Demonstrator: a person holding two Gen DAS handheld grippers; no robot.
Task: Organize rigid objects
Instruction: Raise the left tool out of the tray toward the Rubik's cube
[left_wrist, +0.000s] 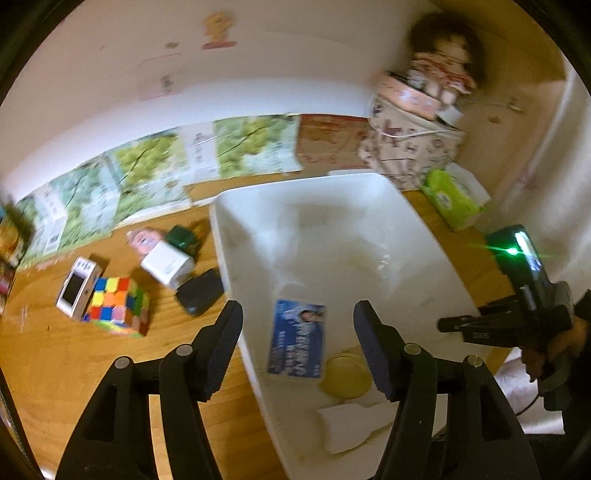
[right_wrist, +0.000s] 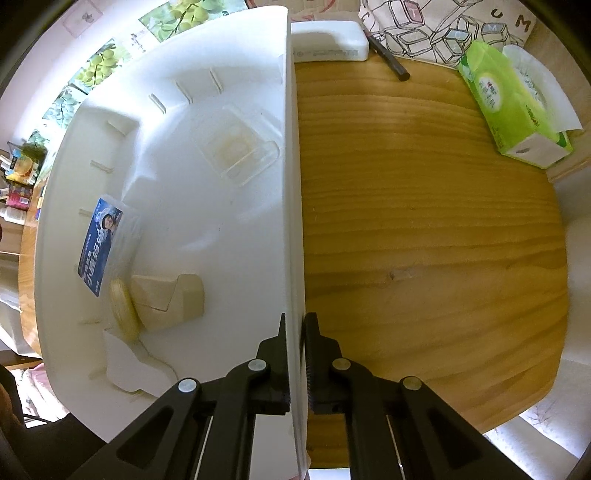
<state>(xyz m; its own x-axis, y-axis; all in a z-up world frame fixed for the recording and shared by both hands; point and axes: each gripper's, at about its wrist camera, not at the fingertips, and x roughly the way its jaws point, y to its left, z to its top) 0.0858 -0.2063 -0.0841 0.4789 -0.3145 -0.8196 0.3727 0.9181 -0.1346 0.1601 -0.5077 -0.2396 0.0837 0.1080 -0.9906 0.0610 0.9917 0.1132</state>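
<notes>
A white plastic bin (left_wrist: 229, 236) stands on the wooden table. In it lie a blue printed box (left_wrist: 297, 339), a round yellow disc (left_wrist: 345, 374), a beige carton (right_wrist: 170, 299) and a clear plastic case (right_wrist: 236, 147). My left gripper (left_wrist: 298, 308) hovers open over the bin's near left corner, with the blue box below its gap and nothing touching the pads. My right gripper (right_wrist: 296, 317) points down, shut on the bin's right wall (right_wrist: 290, 184). Left of the bin sit a colour cube (left_wrist: 116, 306), a white screen box (left_wrist: 75, 288), another white box (left_wrist: 168, 267) and a black item (left_wrist: 199, 295).
A green tissue pack (right_wrist: 509, 103) lies at the table's far right, beside a patterned fabric basket (left_wrist: 410, 147) with a doll on top. A black pen (right_wrist: 388, 55) and a white block (right_wrist: 328, 40) lie behind the bin. Bare wood (right_wrist: 424, 221) stretches right of the bin.
</notes>
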